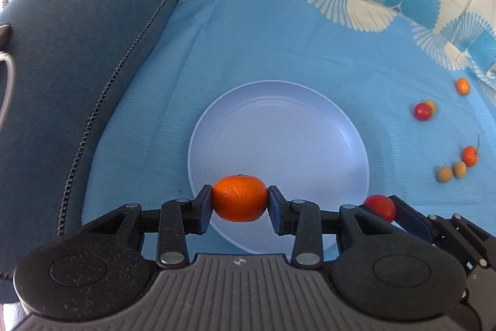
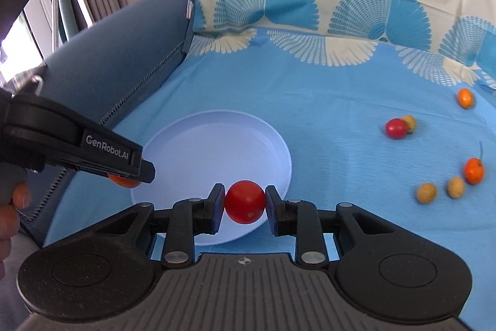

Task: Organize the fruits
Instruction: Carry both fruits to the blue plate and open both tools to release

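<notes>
Two tongs clamped over the smooth round plate (image 2: 214, 138): left gripper (image 1: 239, 203) pinches a dimpled mandarin (image 1: 239, 197), right gripper (image 2: 245, 202) a glossy tomato (image 2: 245, 202).

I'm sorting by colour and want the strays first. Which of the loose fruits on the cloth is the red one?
The red tomato lying against a tan fruit. The other loose fruits are orange or tan; the second red tomato is clamped in the right gripper.

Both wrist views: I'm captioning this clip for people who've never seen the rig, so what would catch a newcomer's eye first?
First, the orange mandarin pinched in the left gripper over the near rim of the pale plate. Next, the red cherry tomato clamped in the right gripper, also at the plate's near edge. Then small loose fruits scattered far right on the blue cloth.
</notes>
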Demonstrator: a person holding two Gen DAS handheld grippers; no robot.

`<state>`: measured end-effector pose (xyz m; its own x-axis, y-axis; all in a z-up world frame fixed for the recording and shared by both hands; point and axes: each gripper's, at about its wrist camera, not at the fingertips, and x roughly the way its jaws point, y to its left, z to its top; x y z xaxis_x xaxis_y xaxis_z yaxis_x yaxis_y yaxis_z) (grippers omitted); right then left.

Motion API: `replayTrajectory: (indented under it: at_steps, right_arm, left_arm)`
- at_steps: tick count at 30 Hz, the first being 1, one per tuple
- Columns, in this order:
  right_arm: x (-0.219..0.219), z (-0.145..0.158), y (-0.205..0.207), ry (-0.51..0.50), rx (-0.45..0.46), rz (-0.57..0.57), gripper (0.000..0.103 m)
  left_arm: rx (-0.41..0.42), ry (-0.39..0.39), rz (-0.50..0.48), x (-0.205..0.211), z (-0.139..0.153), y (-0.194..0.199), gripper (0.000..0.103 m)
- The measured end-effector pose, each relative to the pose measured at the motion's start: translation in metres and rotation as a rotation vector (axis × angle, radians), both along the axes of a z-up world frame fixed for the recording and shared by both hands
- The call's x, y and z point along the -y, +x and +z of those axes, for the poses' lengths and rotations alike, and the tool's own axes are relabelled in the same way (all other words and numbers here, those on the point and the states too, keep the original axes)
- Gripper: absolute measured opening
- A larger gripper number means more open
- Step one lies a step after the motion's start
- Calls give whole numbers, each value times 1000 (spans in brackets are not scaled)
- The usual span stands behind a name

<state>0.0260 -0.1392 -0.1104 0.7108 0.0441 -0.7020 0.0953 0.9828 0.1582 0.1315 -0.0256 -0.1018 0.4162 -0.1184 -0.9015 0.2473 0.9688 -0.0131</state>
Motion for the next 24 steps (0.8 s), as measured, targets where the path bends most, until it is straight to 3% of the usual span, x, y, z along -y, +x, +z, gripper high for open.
replayTrajectory:
  at_steps: [7, 9, 10, 11, 13, 15, 18, 24]
  right_arm:
    - [-7, -26, 27, -34, -41, 45, 30]
    - [-8, -30, 33, -40, -46, 55, 30]
    - [-8, -31, 34, -40, -49, 60, 30]
    - [-8, -32, 36, -38, -52, 63, 31]
    - [-8, -30, 38, -33, -56, 65, 45]
    - [-8, -24, 35, -37, -42, 60, 66]
    - [-9, -15, 20, -54, -36, 51, 83]
    - [-8, 13, -24, -37, -41, 5, 97]
  left_arm:
    - [-34, 48, -10, 6, -24, 22, 43]
    - [-43, 37, -20, 7, -27, 26, 65]
    - [-40, 33, -15, 6, -26, 27, 93]
    - [-24, 28, -2, 4, -24, 27, 102]
    - [8, 26, 6, 2, -17, 25, 103]
    - [-6, 47, 6, 1, -15, 23, 103]
    - [-32, 67, 25, -5, -10, 17, 103]
    - [-47, 87, 65, -28, 11, -14, 103]
